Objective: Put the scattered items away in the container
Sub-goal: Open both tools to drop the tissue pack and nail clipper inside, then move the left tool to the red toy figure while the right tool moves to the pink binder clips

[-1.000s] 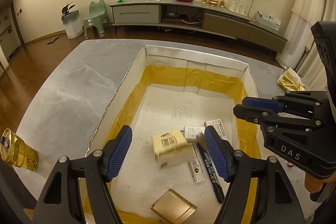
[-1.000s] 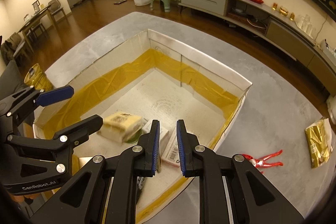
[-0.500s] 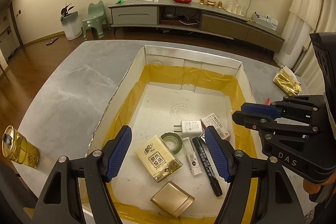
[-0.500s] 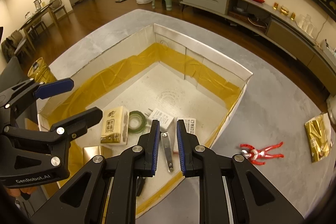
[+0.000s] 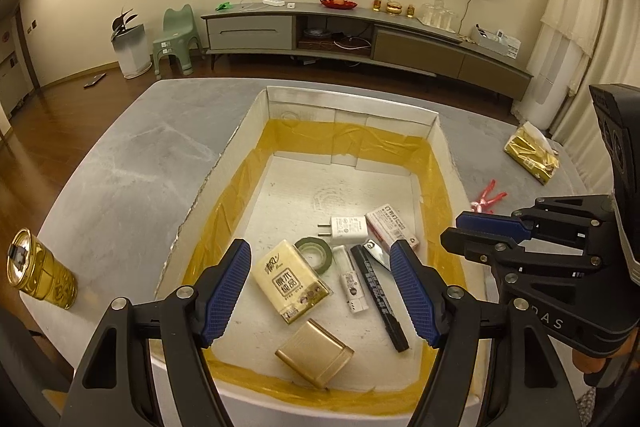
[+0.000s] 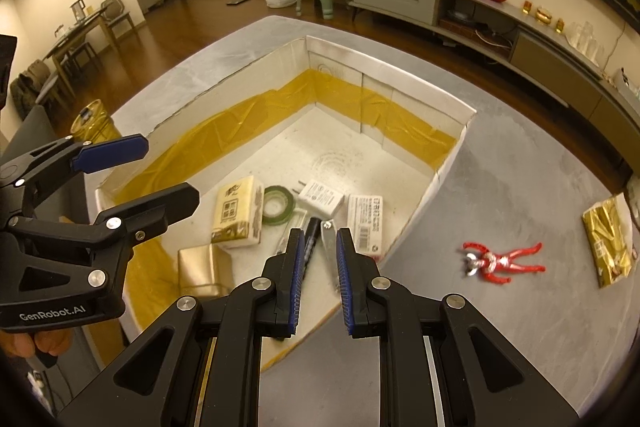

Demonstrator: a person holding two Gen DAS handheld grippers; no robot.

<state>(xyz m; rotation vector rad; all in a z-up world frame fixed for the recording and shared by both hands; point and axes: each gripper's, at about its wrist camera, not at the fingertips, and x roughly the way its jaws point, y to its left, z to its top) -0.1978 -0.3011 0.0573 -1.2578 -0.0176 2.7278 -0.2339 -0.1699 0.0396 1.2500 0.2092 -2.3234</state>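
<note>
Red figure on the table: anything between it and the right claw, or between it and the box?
Nothing visible blocks the right claw from the red figure; only bare grey table lies between. On the way into the box, only its upright right wall stands between, so the figure must be lifted over it.

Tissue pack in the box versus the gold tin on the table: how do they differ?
The tissue pack is a pale, soft block lying flat inside the box; the gold tin is a shiny cylinder standing upright on the table, outside the box. Neither gripper touches either.
</note>
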